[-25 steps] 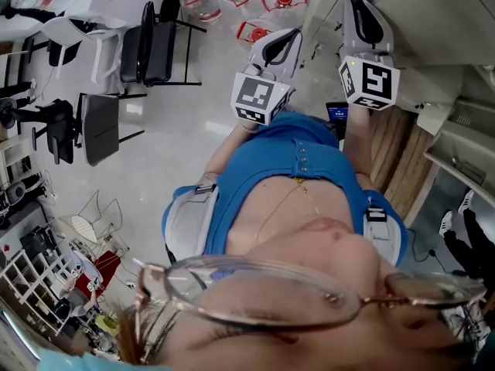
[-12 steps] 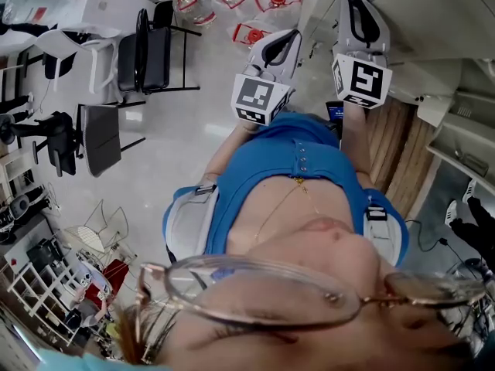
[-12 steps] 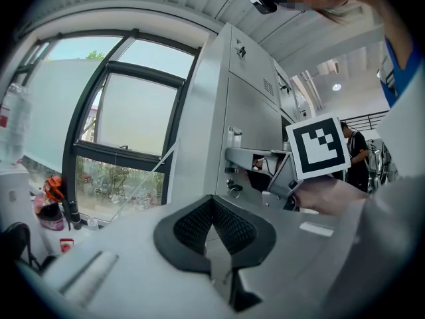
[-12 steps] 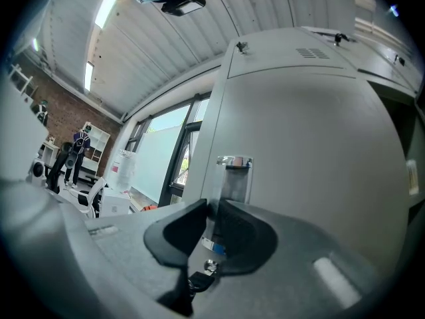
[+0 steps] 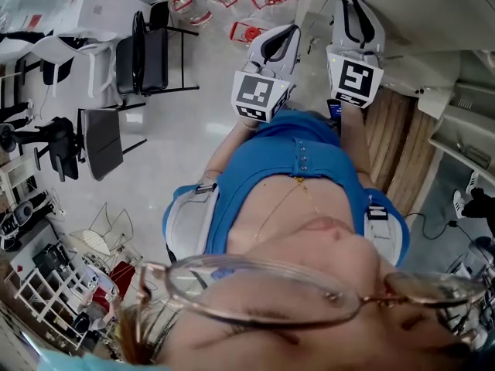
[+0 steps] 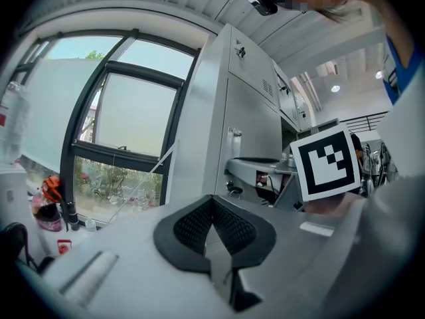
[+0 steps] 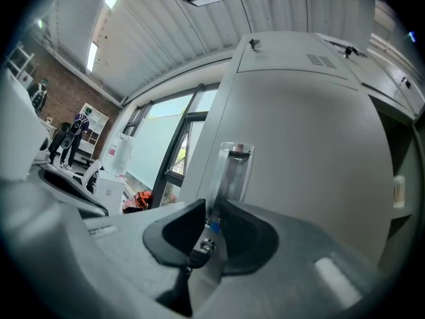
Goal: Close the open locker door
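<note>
**Right hand-held gripper (image 7: 211, 206) is opening in front of the locker door (image 7: 305, 165)**

Compared with a second ago, its marker cube (image 5: 354, 76) is sitting slightly further left and higher in the head view. Its jaws have just been opening. They are now standing moderately apart, with the lower end of the door's handle (image 7: 234, 168) showing in the gap just beyond the tips. The pads are not pressing on it.

A bank of grey lockers (image 6: 249, 111) is rising along the right of the scene. The locker door is facing the right gripper view squarely and filling most of it. A shadowed opening is showing past the door's right edge, and whether the door is fully home I cannot tell. Pale floor (image 5: 178, 153) is spreading out on the left of the head view, and a tall dark-framed window (image 6: 126, 131) is standing beside the lockers. The person's blue top (image 5: 294, 168) is filling the middle of the head view, with glasses (image 5: 263, 288) blurring across the bottom. Two black chairs (image 5: 151, 49) are standing well off to the left.

The left hand-held gripper (image 6: 212, 201) is pointing level beside the lockers, its jaws drawn together with nothing between them. Clear bottles with red caps (image 5: 247, 31) are lying on the floor near its tip.
</note>
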A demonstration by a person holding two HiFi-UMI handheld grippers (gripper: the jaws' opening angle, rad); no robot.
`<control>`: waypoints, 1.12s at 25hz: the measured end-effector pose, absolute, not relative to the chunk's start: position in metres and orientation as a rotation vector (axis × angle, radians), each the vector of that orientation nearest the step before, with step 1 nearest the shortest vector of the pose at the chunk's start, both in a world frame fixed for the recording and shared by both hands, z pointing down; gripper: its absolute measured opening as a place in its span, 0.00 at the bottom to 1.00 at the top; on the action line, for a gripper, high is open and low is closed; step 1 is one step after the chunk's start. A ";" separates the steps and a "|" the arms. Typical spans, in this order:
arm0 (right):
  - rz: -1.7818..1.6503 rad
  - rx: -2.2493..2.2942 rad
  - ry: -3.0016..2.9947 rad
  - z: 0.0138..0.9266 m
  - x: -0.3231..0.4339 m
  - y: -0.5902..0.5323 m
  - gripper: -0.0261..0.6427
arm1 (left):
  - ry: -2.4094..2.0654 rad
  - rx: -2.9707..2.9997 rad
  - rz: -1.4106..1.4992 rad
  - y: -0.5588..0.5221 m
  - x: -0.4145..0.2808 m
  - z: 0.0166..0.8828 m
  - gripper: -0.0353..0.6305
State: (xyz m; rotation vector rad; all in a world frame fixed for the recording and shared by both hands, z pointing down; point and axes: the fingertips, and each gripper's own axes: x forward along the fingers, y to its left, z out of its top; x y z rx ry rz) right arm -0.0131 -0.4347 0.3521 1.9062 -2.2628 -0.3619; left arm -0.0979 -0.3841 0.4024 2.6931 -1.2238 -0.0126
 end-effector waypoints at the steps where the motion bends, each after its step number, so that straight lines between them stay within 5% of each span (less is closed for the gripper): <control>1: -0.352 1.906 -2.267 0.354 -0.013 -0.433 0.14 | -1.223 2.695 -0.012 -0.384 -0.098 0.402 0.05; 6: -0.313 1.898 -2.304 0.359 -0.015 -0.421 0.04 | -1.207 2.706 -0.010 -0.384 -0.093 0.401 0.05; 28: -0.085 1.778 -2.342 0.413 -0.024 -0.372 0.04 | -1.187 2.718 0.034 -0.374 -0.075 0.409 0.05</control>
